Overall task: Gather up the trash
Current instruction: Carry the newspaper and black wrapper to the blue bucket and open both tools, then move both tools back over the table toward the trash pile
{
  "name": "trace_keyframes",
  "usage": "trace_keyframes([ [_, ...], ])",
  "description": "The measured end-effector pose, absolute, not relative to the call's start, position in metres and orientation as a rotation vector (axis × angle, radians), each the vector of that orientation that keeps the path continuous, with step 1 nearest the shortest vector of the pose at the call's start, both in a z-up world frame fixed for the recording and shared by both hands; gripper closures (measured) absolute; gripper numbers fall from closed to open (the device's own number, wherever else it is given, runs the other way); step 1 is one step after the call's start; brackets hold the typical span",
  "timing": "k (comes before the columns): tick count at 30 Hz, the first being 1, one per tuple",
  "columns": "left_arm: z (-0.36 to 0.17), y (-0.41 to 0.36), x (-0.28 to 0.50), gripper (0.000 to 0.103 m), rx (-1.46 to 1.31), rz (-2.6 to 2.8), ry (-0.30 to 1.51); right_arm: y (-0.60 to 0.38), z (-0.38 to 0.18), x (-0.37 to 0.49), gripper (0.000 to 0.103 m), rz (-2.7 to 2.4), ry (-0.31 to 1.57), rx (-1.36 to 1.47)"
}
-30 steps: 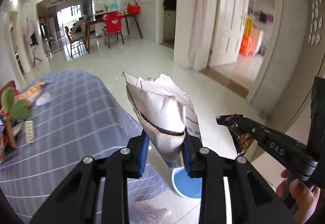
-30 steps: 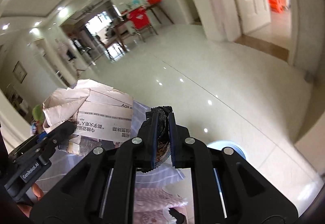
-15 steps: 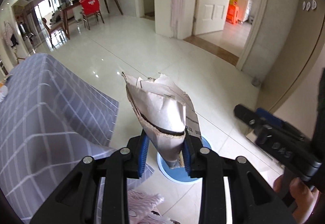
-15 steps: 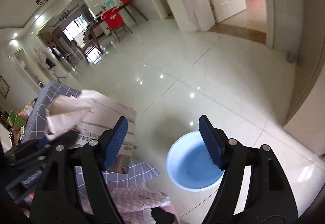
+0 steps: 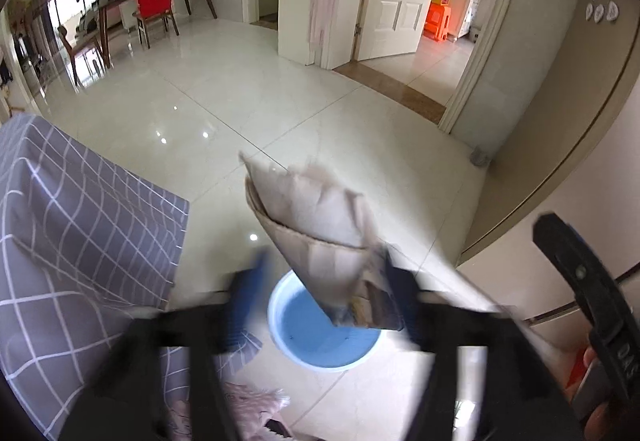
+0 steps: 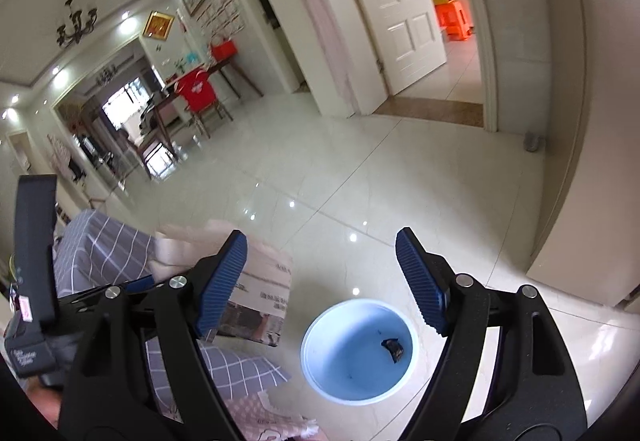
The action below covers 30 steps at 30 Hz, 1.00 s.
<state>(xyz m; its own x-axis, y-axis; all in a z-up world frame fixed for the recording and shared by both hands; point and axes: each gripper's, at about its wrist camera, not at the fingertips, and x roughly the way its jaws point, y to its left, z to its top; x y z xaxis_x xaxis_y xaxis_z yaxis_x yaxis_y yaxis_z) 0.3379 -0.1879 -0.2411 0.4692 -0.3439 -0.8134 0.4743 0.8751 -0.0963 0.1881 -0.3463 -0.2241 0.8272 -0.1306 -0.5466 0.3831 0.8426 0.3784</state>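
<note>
In the left wrist view, a crumpled piece of brown paper (image 5: 312, 229) hangs over the round blue bin (image 5: 320, 345) on the floor. My left gripper (image 5: 323, 267) is blurred, with its jaws opening. The paper stands between them, leaning at the right finger, and the left pad is clear of it. My right gripper (image 6: 322, 281) hovers above the bin (image 6: 348, 361), jaws opening, nothing between its blue pads (image 6: 224, 281). A small dark wrapper (image 6: 393, 349) lies inside the bin. The paper (image 6: 262, 281) shows behind the right gripper's left finger.
A grey checked cloth (image 5: 80, 241) hangs over the table edge to the left of the bin. Pink patterned fabric (image 5: 248, 405) lies below it. A beige wall and a door frame (image 5: 520, 161) stand to the right. Glossy tiled floor (image 5: 260, 101) stretches beyond.
Both grippers came down over the blue bin. The right jaws opened and the dark wrapper dropped into the bin. The left jaws have just sprung apart from the paper.
</note>
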Motion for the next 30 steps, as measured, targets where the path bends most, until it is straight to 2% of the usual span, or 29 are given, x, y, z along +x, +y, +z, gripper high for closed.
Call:
trace_keyframes([
  [5,-0.237,-0.181,0.332,0.017,0.133,-0.469,0.956,-0.349,-0.223,0.184,0.027,-0.296,0.535,0.507],
  [13,-0.196,-0.151,0.301,0.017,0.168,-0.404,0.832,-0.322,-0.210,0.191,0.024,-0.224,0.551,0.503],
  [19,-0.155,-0.093,0.278,0.017,0.133,-0.320,0.736,-0.276,-0.187,0.201,0.020,-0.108,0.554,0.455],
  [30,-0.098,0.053,0.235,0.017,0.038,-0.102,0.618,-0.146,-0.133,0.213,0.006,0.132,0.507,0.330],
])
